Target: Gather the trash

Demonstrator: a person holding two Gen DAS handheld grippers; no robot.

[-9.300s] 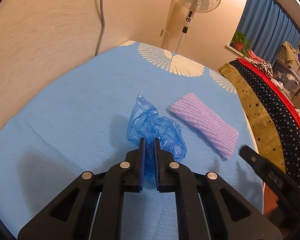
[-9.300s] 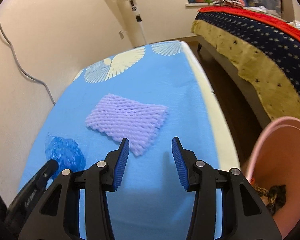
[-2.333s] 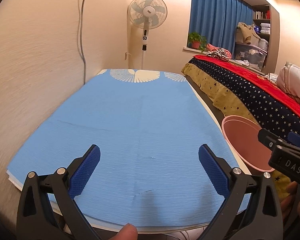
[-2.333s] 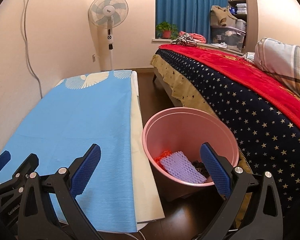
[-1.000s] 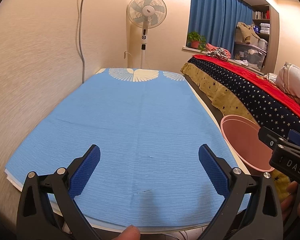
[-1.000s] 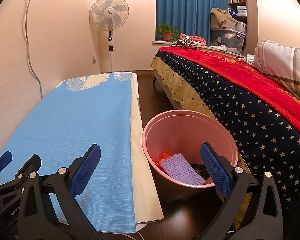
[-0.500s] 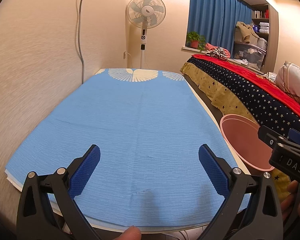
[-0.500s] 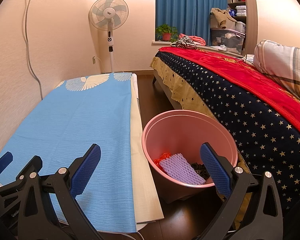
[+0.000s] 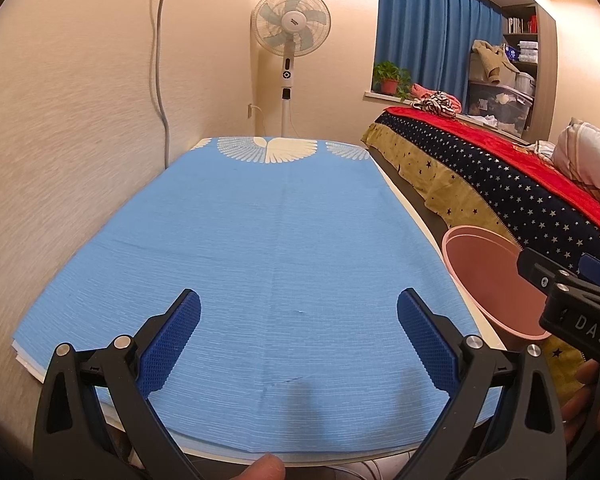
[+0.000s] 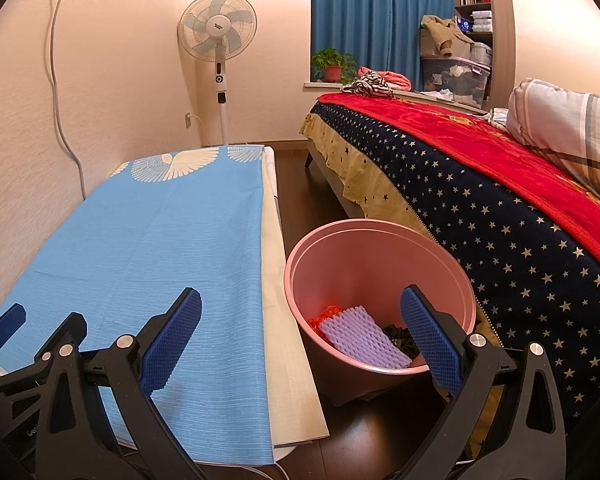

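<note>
Now my left gripper (image 9: 299, 330) and right gripper (image 10: 300, 330) both gape wide with nothing in them, because the purple foam net (image 10: 364, 338) has gone off the blue cloth (image 9: 276, 240) beside the pink bin (image 10: 380, 256) and lies inside that bin, so I think the trash is all collected.

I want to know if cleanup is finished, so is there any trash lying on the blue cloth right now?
No, the blue cloth shows nothing on it in the left wrist view, and the purple foam net lies inside the pink bin.
</note>
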